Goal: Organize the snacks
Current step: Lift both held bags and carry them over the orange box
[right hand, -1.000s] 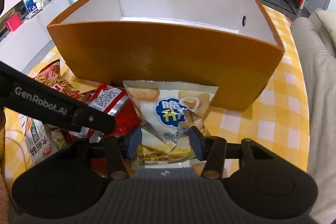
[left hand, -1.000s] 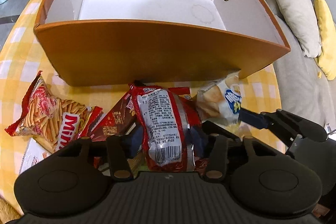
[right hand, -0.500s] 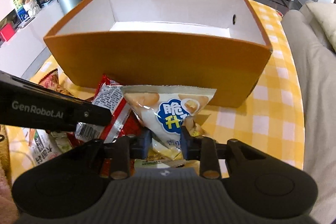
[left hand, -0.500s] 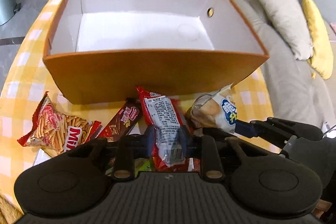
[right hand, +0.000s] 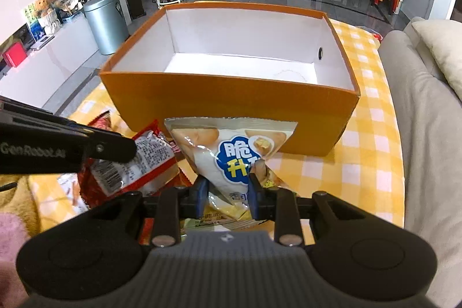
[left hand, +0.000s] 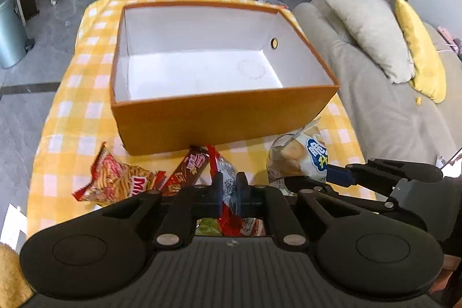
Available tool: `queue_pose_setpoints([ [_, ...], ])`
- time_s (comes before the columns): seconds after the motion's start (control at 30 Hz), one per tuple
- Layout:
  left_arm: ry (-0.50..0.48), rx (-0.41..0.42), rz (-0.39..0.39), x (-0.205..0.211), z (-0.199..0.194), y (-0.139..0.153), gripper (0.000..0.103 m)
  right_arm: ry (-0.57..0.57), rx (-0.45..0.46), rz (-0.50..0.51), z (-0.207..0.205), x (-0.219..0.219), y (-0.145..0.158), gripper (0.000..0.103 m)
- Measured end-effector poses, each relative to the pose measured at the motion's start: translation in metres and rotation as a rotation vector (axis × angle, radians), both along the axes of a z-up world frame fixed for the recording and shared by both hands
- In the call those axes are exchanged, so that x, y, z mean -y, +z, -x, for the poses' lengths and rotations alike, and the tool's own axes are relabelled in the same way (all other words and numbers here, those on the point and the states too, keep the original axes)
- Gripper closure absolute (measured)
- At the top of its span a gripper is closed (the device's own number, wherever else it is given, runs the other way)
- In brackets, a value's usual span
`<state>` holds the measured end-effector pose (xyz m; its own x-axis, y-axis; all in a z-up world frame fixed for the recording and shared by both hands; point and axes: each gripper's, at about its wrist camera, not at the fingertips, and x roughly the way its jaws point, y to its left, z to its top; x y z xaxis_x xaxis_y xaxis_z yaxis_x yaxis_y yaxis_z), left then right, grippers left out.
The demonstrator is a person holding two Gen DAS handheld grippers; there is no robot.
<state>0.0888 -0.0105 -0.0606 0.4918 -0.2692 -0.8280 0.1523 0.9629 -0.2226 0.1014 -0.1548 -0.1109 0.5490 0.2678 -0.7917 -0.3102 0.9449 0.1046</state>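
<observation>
An orange box (left hand: pixel 225 117) with a bare white inside stands on the table beyond both grippers. My left gripper (left hand: pixel 229 186) is shut on a red snack packet (left hand: pixel 228 172), which hangs above the table just short of the box's front wall. In the right wrist view the same red packet (right hand: pixel 150 160) shows at the left. My right gripper (right hand: pixel 228 192) is shut on a pale biscuit bag with a blue logo (right hand: pixel 231 146), also held up in front of the orange box (right hand: pixel 231 100). From the left wrist view the biscuit bag (left hand: pixel 300 160) sits to the right.
A red stick-snack bag (left hand: pixel 115 181) and a brown bar packet (left hand: pixel 187 172) lie on the yellow-checked tablecloth (left hand: pixel 72 111) left of the held packet. A green packet (left hand: pixel 206 227) lies below the left gripper. A grey sofa with pillows (left hand: pixel 389 111) borders the table's right side.
Both grippers closed on their packets and rose, lifting the red packet and the biscuit bag off the table. More of the box's inside now shows from above.
</observation>
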Motion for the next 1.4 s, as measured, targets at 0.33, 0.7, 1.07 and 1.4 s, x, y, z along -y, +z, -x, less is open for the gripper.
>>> queue_pose_setpoints([
  [0.33, -0.101, -0.031, -0.009, 0.003, 0.003, 0.009, 0.097, -0.034, -0.026, -0.005, 0.004, -0.002, 0.027, 0.078],
  [0.7, -0.229, -0.010, -0.081, 0.019, 0.003, -0.034, 0.029, -0.198, -0.169, -0.040, 0.006, 0.034, -0.019, 0.077],
  [1.07, -0.561, -0.046, -0.299, 0.081, -0.027, -0.055, 0.016, -0.209, -0.213, -0.065, -0.018, 0.042, -0.036, 0.077],
  [1.4, -0.620, -0.145, -0.401, 0.096, -0.043, -0.083, 0.019, -0.205, -0.231, -0.092, -0.032, 0.046, -0.043, 0.076],
])
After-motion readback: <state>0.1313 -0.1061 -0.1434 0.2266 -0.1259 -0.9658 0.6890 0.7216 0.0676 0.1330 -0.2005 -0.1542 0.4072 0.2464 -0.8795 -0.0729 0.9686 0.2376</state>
